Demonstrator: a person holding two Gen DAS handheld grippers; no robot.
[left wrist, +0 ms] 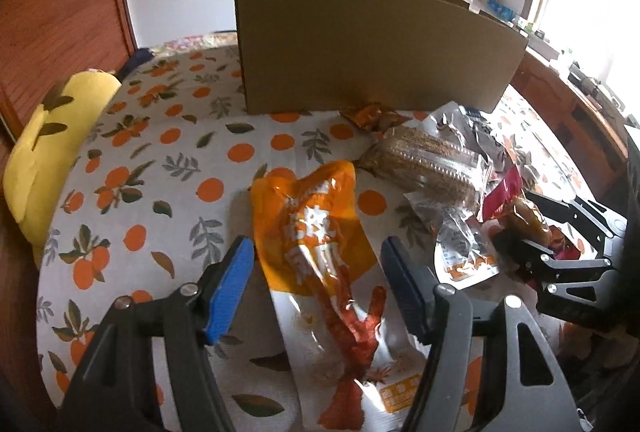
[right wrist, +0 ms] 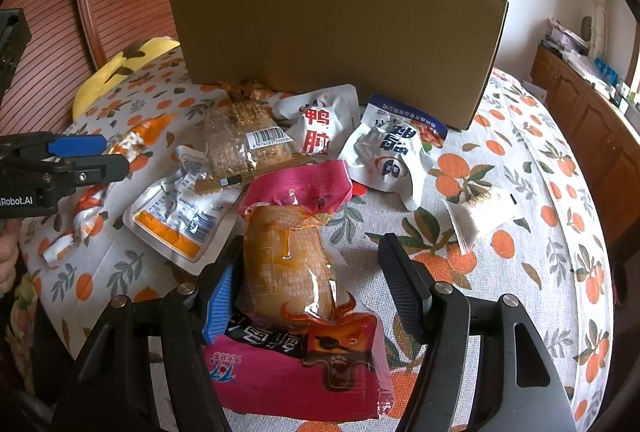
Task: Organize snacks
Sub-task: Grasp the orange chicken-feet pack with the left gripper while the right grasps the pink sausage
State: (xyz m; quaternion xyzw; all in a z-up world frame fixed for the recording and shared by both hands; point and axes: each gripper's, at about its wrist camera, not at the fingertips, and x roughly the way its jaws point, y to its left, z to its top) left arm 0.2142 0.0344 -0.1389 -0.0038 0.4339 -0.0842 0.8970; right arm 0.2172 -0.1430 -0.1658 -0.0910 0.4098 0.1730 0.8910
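Both hand-held grippers straddle packets, jaws spread, gripping nothing.
Your left hand-held gripper (left wrist: 316, 272) frames the orange foil snack packet (left wrist: 316, 228), its long axis running away up-frame; your right hand-held gripper (right wrist: 310, 272) frames the pink-and-clear sealed snack packet (right wrist: 292, 272) likewise.

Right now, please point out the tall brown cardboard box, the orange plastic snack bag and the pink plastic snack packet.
brown cardboard box (right wrist: 336, 44), right wrist view, front wall.
orange snack bag (left wrist: 316, 228), left wrist view, printed middle.
pink snack packet (right wrist: 296, 192), right wrist view, pink upper part.

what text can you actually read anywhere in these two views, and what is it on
"Robot.AI", cut off at the frame edge: left gripper body.
"鸭" above "脚": white pouch.
"6 974587 15000", partly legible: barcode on the sesame bar pack.
Print on the orange packet, pink packet and blue-white pouch: too distorted to read.
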